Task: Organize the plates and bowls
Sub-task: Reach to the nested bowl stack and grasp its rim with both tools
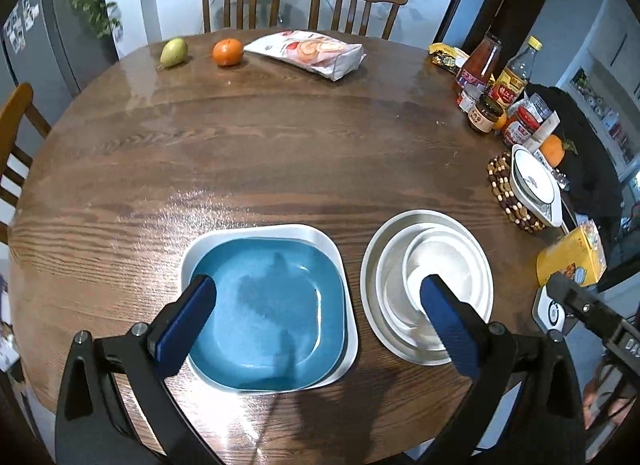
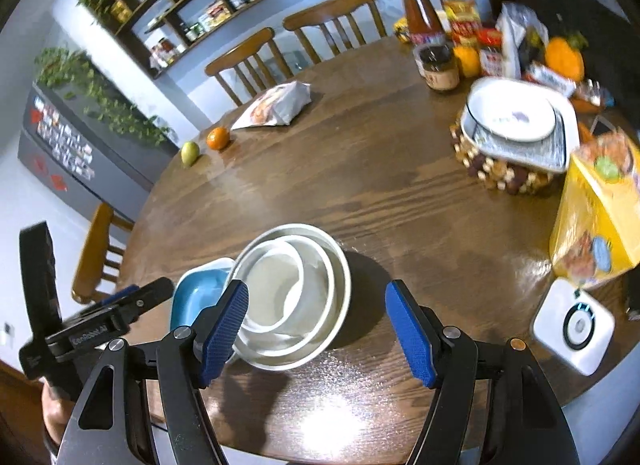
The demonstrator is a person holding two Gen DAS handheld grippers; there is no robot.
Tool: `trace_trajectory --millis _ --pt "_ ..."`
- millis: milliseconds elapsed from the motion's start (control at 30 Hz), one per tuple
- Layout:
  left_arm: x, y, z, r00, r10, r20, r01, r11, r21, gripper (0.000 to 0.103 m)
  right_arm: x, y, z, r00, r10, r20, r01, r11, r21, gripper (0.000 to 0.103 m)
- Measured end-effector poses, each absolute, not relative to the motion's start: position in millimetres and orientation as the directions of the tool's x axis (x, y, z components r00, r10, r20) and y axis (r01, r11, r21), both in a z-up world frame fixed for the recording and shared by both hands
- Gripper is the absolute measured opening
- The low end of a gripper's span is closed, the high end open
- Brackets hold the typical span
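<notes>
On the near side of the round wooden desk two stacks already stand: at the left a blue square plate nested in a larger white square plate, and just beside it on the right a set of white bowls nested in a wider round dish. At the far right a round white plate sits on a patterned square plate atop a beaded trivet, well apart from the near stacks. The left claw hangs spread wide over the near stacks and holds nothing; the right claw is also wide and empty, just right of the bowls. Most sorting looks done; what seems left is bringing the far-right pair to join the near stacks, if it belongs there.
</notes>
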State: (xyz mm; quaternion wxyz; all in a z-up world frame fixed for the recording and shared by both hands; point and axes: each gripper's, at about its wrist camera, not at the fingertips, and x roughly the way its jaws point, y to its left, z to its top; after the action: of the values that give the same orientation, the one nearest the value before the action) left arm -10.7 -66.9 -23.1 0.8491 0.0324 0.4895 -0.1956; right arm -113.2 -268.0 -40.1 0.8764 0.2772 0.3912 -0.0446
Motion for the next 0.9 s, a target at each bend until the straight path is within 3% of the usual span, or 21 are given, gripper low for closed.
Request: trace_trajectory --millis 167,600,667,833,867,900 --pt "-3.2 -64.5 -28.9 0.417 -0.318 -0.851 0.367 0.916 -0.163 0.100 -114.9 -277.2 -59.7 0.668 0.174 -0.724 0.341 0.792 0.505 0.072" --pt "24.7 -79.2 -42.4 0.255 -0.384 -0.888 0.471 0.851 -0.233 0.073 -116.8 -282.2 -82.3 0.644 0.161 -0.748 0.434 0.728 0.531 0.072" --pt "26.5 -82.0 -43.6 0.238 -0.391 -0.889 0.485 0.841 -0.240 0.066 -116.1 -282.0 -85.8 0.641 0.169 -0.749 0.442 0.717 0.540 0.067" --pt "32.7 -90.0 -46.7 0.207 -0.400 -0.893 0.503 0.826 -0.253 0.065 -113.3 -282.6 -91.9 0.639 0.183 -0.747 0.452 0.696 0.557 0.060" --pt "32.8 -91.8 -46.6 0.208 -0.398 -0.894 0.511 0.823 -0.247 0.064 -112.3 -282.0 -92.2 0.638 0.180 -0.748 0.454 0.698 0.554 0.055" --pt "32.3 -94.0 -46.9 0.209 -0.391 -0.896 0.522 0.820 -0.236 0.056 -111.1 -281.2 -92.9 0.636 0.179 -0.750 0.454 0.700 0.552 0.048"
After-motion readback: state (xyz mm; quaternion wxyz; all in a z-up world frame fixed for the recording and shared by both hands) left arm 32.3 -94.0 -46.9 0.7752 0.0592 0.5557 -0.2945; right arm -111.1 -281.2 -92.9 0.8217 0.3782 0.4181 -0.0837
